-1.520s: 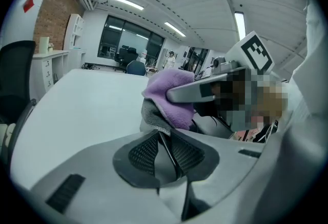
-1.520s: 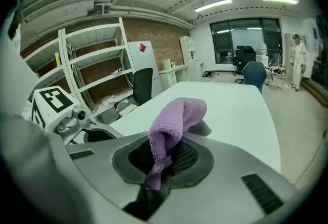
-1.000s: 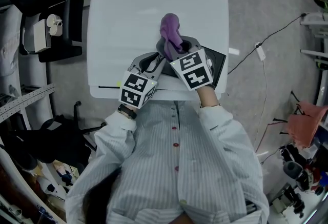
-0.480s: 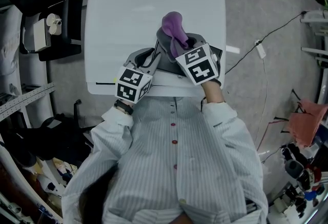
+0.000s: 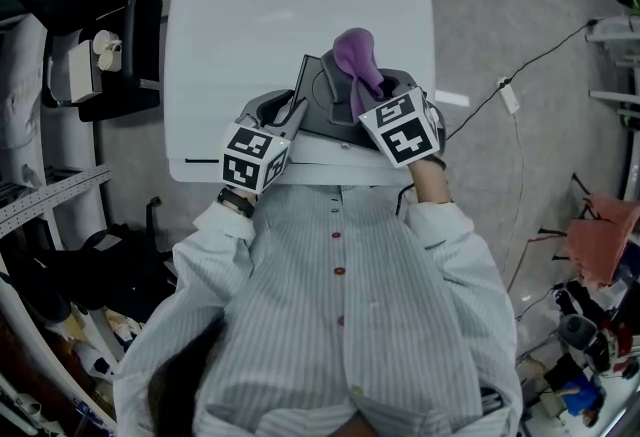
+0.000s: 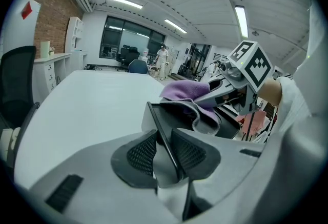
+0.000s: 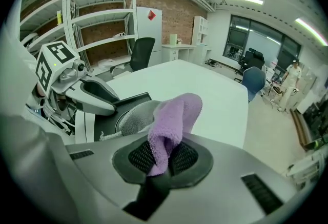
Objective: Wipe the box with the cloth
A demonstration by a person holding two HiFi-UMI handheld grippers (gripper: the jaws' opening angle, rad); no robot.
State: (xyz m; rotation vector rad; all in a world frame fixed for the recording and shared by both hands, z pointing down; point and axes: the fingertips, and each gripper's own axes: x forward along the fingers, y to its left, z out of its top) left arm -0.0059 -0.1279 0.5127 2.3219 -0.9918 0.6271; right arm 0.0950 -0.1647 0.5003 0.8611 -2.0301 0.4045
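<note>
Head view: white bench runs away from the person, who wears a striped shirt. Dark flat box sits at the near edge of the bench, right in front of the person, with both tools on it.

Left tongs come in at the box's left side. In the left gripper view the two meshed pads are drawn together on a thin dark wall of the box, which stands between them edge-on; firm pinch, no gap visible on either side.

Right tongs are over the right half of the box. In the right gripper view the pads are closed on the purple cloth: a fold is nipped between them and the rest stands up out of the tongs in a loose hump. The hump is above the box's far part, clear in the left gripper view too.

Just under the purple there is a grey textured patch lying on the box. I cannot tell whether it is the cloth's other side or a separate piece.

Surroundings: black office chair left of the bench, a cable trailing over the floor to the right
</note>
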